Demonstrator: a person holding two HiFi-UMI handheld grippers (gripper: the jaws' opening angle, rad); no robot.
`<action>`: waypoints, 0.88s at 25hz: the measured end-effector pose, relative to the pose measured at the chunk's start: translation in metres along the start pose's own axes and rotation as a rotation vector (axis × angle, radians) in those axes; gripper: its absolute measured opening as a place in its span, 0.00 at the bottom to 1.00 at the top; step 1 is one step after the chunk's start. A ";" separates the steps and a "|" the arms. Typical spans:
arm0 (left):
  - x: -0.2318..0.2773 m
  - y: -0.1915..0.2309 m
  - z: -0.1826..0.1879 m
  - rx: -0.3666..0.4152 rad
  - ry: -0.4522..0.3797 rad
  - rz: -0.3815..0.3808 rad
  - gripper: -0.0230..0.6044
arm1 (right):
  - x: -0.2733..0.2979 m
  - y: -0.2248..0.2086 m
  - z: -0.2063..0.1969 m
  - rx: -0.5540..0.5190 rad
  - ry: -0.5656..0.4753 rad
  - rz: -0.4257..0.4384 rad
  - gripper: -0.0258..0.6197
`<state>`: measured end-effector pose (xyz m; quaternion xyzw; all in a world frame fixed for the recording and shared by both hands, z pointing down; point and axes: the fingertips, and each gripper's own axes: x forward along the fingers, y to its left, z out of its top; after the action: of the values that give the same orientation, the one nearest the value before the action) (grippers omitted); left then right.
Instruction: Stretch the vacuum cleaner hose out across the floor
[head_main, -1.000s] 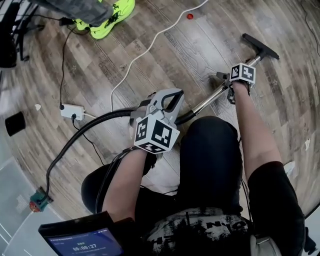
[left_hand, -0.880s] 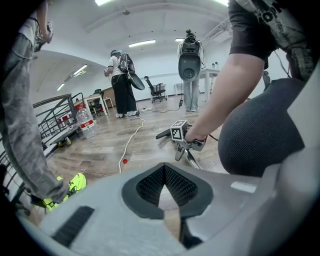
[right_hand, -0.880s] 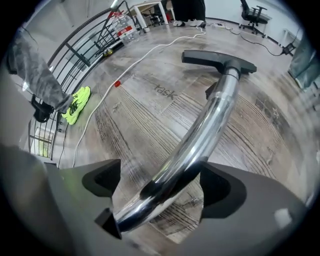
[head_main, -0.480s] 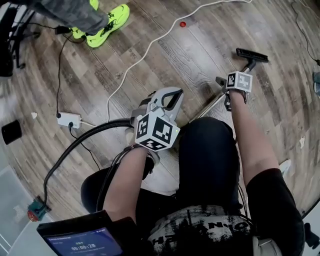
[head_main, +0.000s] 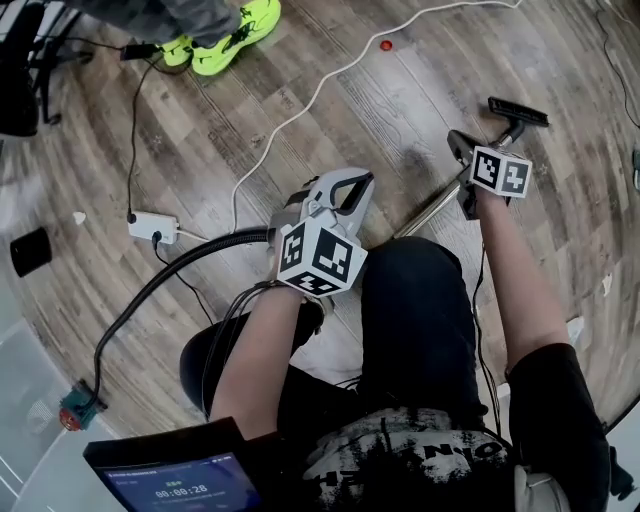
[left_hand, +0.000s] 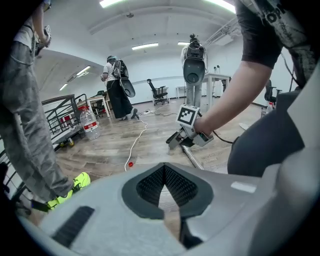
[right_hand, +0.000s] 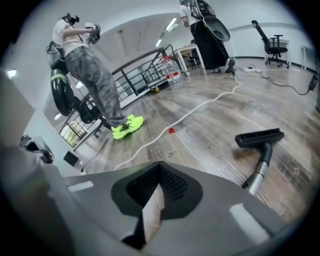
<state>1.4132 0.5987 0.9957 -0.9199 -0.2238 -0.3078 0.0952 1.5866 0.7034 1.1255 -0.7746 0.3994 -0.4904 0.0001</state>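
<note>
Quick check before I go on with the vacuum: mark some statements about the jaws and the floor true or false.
1. The black floor nozzle lies on the wooden floor. True.
2. The right gripper clamps the silver metal wand. False: its jaws have just been closing and now meet with nothing between them; the wand lies on the floor ahead.
3. A white cable runs past a small red cap. True.
4. The left gripper has its jaws wide open. False: they are together.
5. The neon-yellow shoes stand right beside the nozzle. False: they are far across the floor from it.
</note>
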 end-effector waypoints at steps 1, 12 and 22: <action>-0.011 0.005 0.005 -0.007 -0.003 0.001 0.04 | -0.010 0.017 0.014 -0.011 -0.028 0.033 0.05; -0.215 0.081 0.143 -0.176 -0.175 0.023 0.04 | -0.220 0.288 0.188 -0.119 -0.365 0.493 0.05; -0.469 0.153 0.324 -0.196 -0.355 0.067 0.04 | -0.422 0.540 0.330 -0.449 -0.407 0.655 0.05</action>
<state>1.3217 0.4001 0.4476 -0.9714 -0.1755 -0.1577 -0.0254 1.4194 0.4679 0.4219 -0.6690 0.7119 -0.2031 0.0657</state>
